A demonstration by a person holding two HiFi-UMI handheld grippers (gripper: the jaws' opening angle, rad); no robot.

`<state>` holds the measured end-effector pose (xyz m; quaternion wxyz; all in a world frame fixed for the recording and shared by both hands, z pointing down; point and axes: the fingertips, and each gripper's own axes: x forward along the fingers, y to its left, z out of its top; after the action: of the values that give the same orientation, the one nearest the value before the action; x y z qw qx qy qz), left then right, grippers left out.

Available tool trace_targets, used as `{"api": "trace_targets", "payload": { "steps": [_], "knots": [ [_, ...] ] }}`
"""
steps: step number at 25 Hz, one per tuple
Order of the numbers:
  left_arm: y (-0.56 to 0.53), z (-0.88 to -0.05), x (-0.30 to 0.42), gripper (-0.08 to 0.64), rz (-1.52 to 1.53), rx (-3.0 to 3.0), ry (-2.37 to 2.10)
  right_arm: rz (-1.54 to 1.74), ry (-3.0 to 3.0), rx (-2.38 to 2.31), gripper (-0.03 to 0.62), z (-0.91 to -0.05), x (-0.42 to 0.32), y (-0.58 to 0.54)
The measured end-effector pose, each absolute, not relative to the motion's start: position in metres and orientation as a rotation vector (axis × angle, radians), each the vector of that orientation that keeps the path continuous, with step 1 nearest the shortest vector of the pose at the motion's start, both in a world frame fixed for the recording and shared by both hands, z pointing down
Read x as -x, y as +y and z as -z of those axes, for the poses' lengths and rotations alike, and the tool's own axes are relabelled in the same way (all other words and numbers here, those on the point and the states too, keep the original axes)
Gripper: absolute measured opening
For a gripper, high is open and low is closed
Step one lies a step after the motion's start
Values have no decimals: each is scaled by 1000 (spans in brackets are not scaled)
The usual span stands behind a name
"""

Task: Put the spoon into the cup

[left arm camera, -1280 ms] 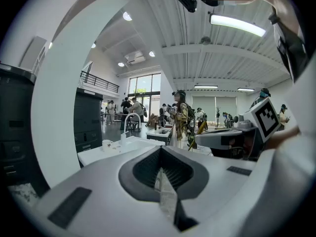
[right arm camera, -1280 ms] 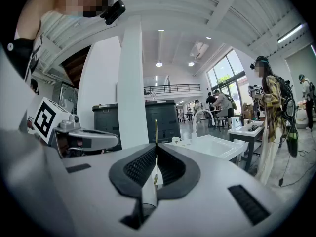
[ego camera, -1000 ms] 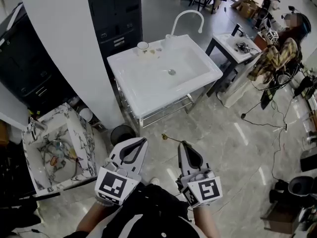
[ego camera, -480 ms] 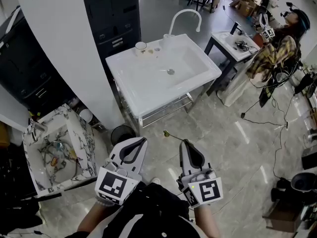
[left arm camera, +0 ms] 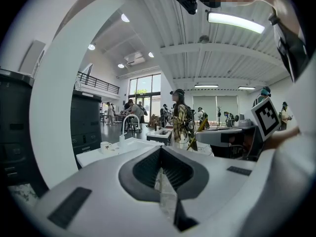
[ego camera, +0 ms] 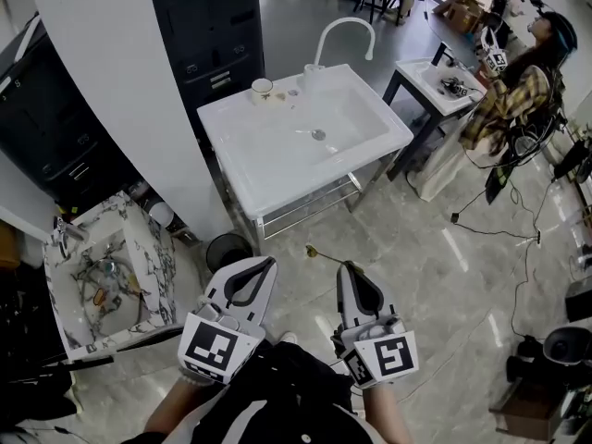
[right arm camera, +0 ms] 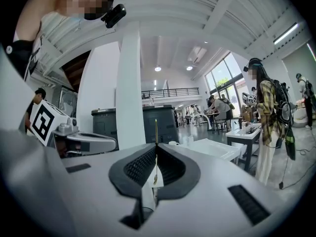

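Spoon (ego camera: 324,255) pinched by its handle in the closed right tool (ego camera: 347,267), bowl jutting ahead of the tips; cup (ego camera: 263,87) well apart on the white sink's (ego camera: 277,160) far rim; left tool (ego camera: 268,263) closed, empty

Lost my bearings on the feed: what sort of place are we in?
Probably an open test hall, not a home: a freestanding white sink on a metal frame, a marbled sink nearby, cables across the floor.

spoon (ego camera: 324,256): thin, gold, in right hand-held gripper (ego camera: 348,266); cup (ego camera: 263,88): white, on sink (ego camera: 268,160)
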<state>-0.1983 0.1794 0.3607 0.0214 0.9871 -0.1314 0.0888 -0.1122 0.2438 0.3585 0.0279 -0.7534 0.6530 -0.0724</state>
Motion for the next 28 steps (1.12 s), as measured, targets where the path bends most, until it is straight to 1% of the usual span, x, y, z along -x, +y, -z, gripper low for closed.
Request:
{"api": "trace_targets", "payload": {
  "steps": [9, 19, 28],
  "knots": [
    [194, -358, 187, 0, -287, -3056, -441, 219, 2020, 2305, 9, -359, 97, 255],
    [208, -348, 179, 0, -203, -3068, -504, 136, 2143, 2259, 9, -347, 95, 266],
    [220, -347, 165, 0, -160, -3073, -463, 143, 2111, 2286, 8, -347, 89, 280]
  ]
}}
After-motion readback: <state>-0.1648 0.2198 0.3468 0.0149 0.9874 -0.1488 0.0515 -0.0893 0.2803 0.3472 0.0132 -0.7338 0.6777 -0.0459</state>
